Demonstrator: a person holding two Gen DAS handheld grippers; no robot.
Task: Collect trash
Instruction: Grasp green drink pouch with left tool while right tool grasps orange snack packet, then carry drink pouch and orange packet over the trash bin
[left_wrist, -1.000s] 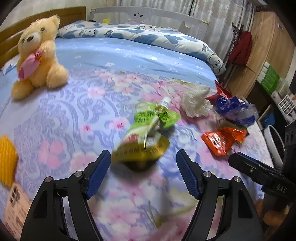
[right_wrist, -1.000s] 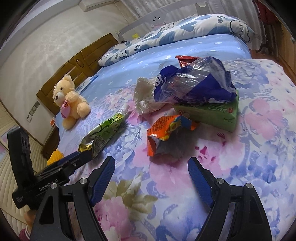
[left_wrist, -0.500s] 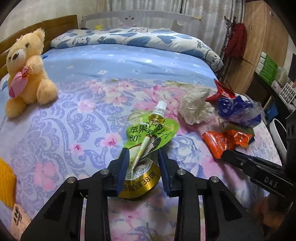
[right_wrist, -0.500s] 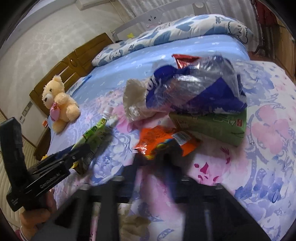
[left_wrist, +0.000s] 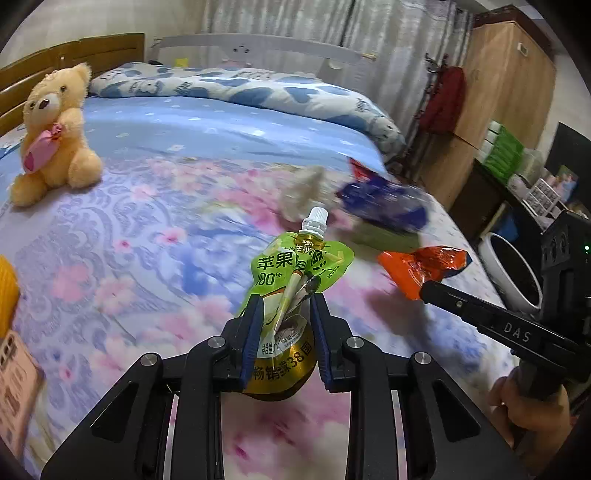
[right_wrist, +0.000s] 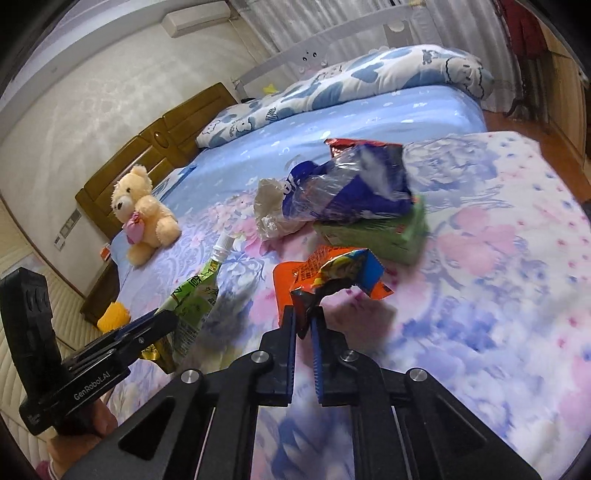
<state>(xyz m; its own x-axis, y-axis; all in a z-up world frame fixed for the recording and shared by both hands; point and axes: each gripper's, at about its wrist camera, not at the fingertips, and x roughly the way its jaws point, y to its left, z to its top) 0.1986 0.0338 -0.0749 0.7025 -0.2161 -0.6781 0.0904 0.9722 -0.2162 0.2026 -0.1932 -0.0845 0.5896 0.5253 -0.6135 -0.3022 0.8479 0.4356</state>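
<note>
Trash lies scattered on the flowered bed (left_wrist: 122, 236), and each gripper has a piece. The left gripper (left_wrist: 286, 306) has its jaws closing on a green pouch (left_wrist: 299, 266) with a white cap, the blue pads pressing its lower part; the pouch sticks up between them above the bed. The right gripper (right_wrist: 303, 319) has its jaws clamped on the crumpled end of an orange wrapper (right_wrist: 332, 269), which seems lifted off the cover, though blur makes that hard to judge. Farther back on the bed a blue bag (right_wrist: 351, 184) lies on a green box (right_wrist: 380, 232), with a whitish crumpled wad (right_wrist: 267, 206) just beside them and a red wrapper (right_wrist: 340, 143) behind. A teddy bear (left_wrist: 51, 136) sits near the headboard, well apart from the trash. A white bin (left_wrist: 513, 273) stands on the floor beside the bed.
</note>
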